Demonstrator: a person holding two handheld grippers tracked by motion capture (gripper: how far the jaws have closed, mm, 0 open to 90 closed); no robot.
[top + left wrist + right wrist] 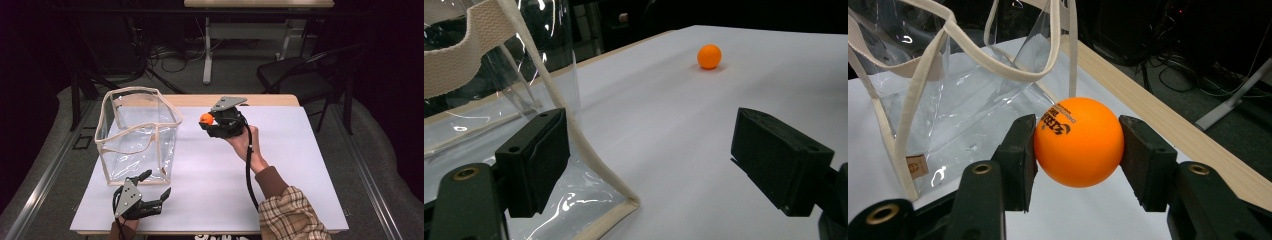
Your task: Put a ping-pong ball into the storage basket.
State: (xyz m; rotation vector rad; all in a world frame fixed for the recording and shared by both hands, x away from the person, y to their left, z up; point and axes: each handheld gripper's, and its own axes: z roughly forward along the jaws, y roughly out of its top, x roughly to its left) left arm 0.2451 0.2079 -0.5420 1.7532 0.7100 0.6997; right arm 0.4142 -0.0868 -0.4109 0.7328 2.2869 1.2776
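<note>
Fingers of the right gripper [1079, 150] clamp an orange ball [1079, 148], one black pad on each side, black print facing up-left on the ball. In the high view this gripper [207, 120] is held above the white surface [210, 170], ball [206, 118] at its tip pointing left toward the clear bag [137, 135]. Ball is off the surface, just right of the bag's top rim, not over the opening. Person's right hand [242, 142] holds the gripper body, plaid sleeve [292, 212] at bottom right, black cable trailing down the forearm.

Left gripper [157, 190] sits low at the near edge of the surface, just in front of the bag's near right corner. Its fingers stand wide apart, nothing between the pads. In the left gripper view one finger [536, 160] is right beside the bag's cream seam [589, 150], whether touching cannot be told; the other finger [781, 157] is over bare surface. The same orange ball [709, 56] shows far off in that view.

Bag [948, 100] stands upright, open at top, cream straps hanging loose, small tan tag [916, 166] on its lower side. Wooden surface edge [1168, 130] runs behind the white sheet.
</note>
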